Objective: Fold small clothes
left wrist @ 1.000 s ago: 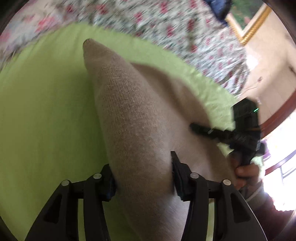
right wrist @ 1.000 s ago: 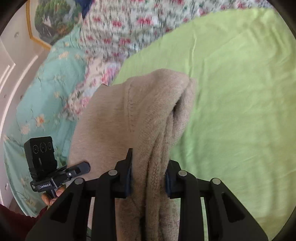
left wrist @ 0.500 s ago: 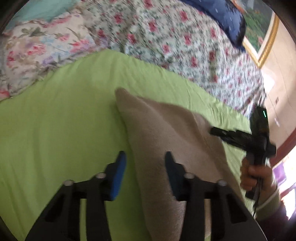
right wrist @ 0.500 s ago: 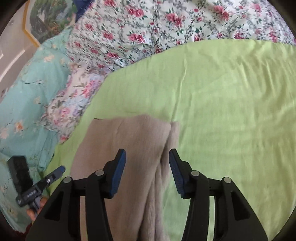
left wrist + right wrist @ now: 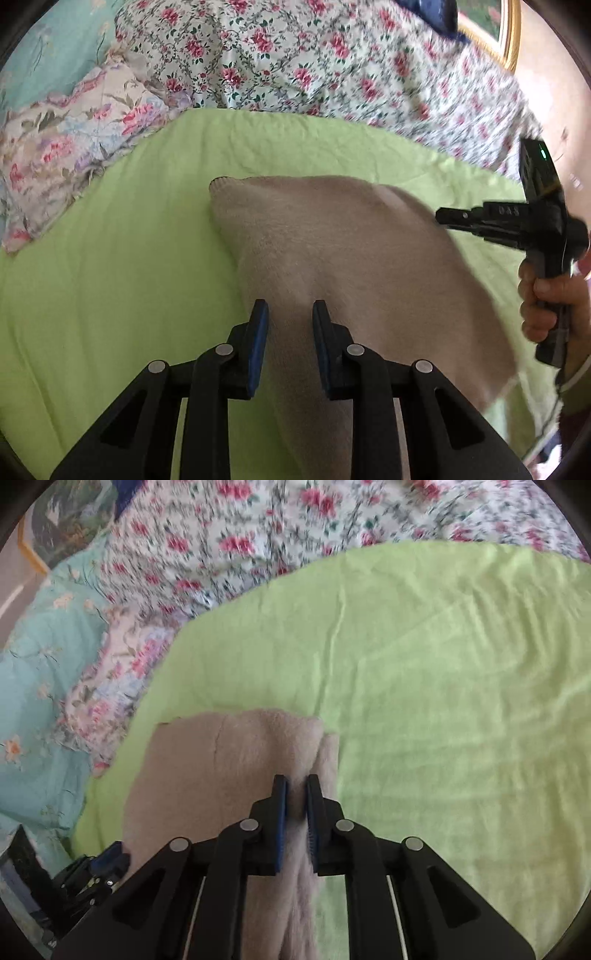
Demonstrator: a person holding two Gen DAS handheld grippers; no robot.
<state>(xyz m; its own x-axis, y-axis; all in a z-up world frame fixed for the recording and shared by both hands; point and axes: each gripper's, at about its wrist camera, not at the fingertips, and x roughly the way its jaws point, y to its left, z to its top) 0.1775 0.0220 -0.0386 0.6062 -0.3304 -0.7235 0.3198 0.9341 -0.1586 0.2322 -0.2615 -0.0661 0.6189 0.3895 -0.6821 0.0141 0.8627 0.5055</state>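
A beige knitted garment [image 5: 332, 236] lies folded on the light green sheet [image 5: 110, 277]. It also shows in the right wrist view [image 5: 229, 753]. My left gripper [image 5: 290, 328] is above the garment's near left edge, its jaws a hand's width apart with cloth showing between them but not pinched. My right gripper [image 5: 294, 801] has its jaws almost closed above the garment's right folded edge; I cannot tell whether they pinch the cloth. The right gripper also shows in the left wrist view [image 5: 443, 216], held by a hand beside the garment's far right edge.
Floral bedding [image 5: 295, 55] and a floral pillow [image 5: 74, 140] lie behind the green sheet. A turquoise floral cover [image 5: 37, 701] lies to the left. A gold-framed picture [image 5: 509, 33] hangs on the wall. The green sheet [image 5: 461, 701] stretches to the right of the garment.
Both grippers let go of the garment, which dropped flat onto the sheet. Both pulled back and rose. The right jaws then narrowed almost shut; the left jaws narrowed a little.
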